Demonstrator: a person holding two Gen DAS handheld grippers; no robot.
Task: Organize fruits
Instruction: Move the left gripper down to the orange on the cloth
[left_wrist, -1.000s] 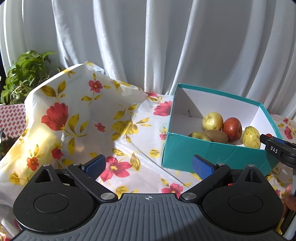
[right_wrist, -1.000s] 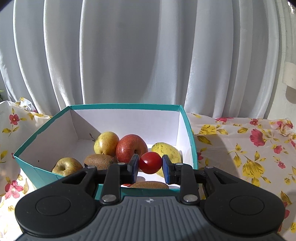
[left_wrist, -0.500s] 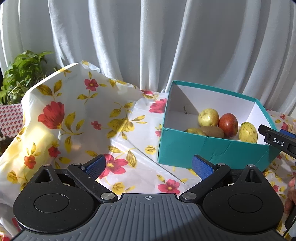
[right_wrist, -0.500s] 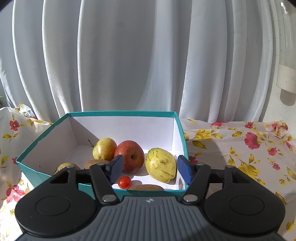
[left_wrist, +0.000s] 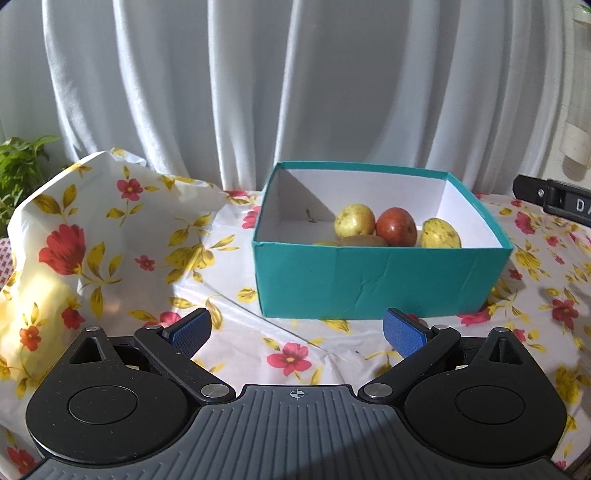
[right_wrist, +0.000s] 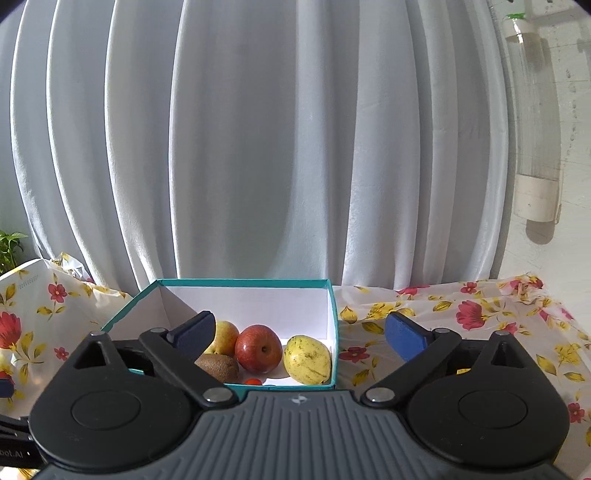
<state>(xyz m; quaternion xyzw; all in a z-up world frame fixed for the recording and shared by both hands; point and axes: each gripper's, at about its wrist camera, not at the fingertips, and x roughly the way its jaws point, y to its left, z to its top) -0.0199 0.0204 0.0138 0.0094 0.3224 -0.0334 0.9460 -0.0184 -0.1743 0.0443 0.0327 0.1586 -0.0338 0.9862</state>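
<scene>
A teal box (left_wrist: 380, 280) (right_wrist: 335, 332) with white inner walls stands on the floral tablecloth. Inside lie a red apple (right_wrist: 258, 349) (left_wrist: 396, 232), a yellow pear (left_wrist: 354, 220), a yellow-green fruit (right_wrist: 307, 359) (left_wrist: 440, 233), a kiwi (right_wrist: 217, 365) and a small red cherry tomato (right_wrist: 253, 381) at the near wall. My right gripper (right_wrist: 300, 330) hovers above the box's near side, its jaws opening wide with nothing between them. My left gripper (left_wrist: 297, 330) stands open over the cloth in front of the box, empty.
A white curtain (right_wrist: 258, 147) hangs behind the table. The floral cloth (left_wrist: 110, 229) bulges up at the left, with a green plant (left_wrist: 18, 173) beyond it. Part of the right gripper's body (left_wrist: 554, 201) shows at the right edge of the left wrist view.
The right gripper let go of the cherry tomato, which dropped into the box; its jaws spread wide and it rose and drew back. The left gripper drifted so the box sits more central.
</scene>
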